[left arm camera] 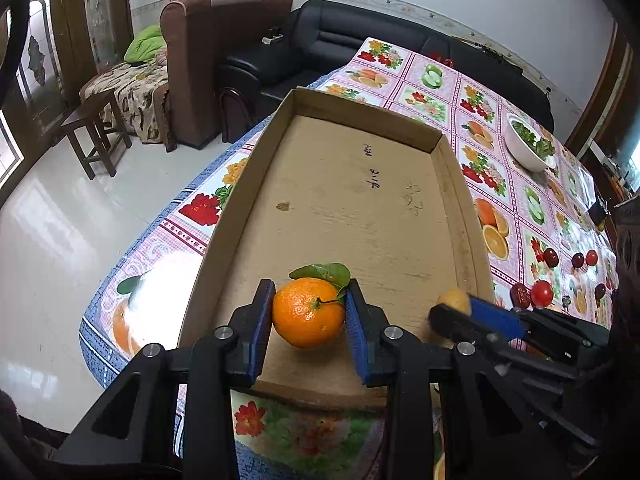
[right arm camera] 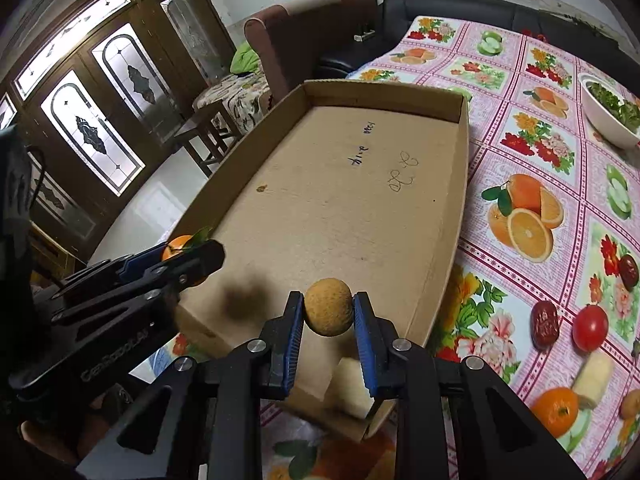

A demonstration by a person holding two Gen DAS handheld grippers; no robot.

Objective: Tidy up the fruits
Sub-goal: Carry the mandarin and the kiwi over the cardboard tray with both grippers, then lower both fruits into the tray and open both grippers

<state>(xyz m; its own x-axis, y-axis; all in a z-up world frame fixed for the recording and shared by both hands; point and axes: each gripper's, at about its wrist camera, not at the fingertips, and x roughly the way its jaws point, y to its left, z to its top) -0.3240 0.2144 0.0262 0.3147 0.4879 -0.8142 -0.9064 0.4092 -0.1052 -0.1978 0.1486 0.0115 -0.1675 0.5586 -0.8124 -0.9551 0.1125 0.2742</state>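
A shallow cardboard tray [left arm camera: 452, 184] lies on the fruit-print tablecloth; it also shows in the right wrist view [right arm camera: 460, 216]. My left gripper [left arm camera: 308, 316] is shut on an orange tangerine with green leaves [left arm camera: 308, 314], held just above the tray's near end. My right gripper [right arm camera: 328, 316] is shut on a round tan longan-like fruit [right arm camera: 329, 306] above the tray's near right corner. The left gripper and tangerine [right arm camera: 178, 246] show at the left of the right wrist view. The right gripper's blue pad [left arm camera: 492, 314] shows beside the tan fruit [left arm camera: 454, 300].
Loose on the cloth right of the tray lie a cherry tomato [right arm camera: 590, 326], red dates [right arm camera: 544, 324], a second tangerine [right arm camera: 558, 410], a pale banana piece [right arm camera: 596, 378] and another tan fruit [right arm camera: 632, 404]. A white bowl of greens [right arm camera: 608, 110] stands far right. The table edge drops to the floor on the left.
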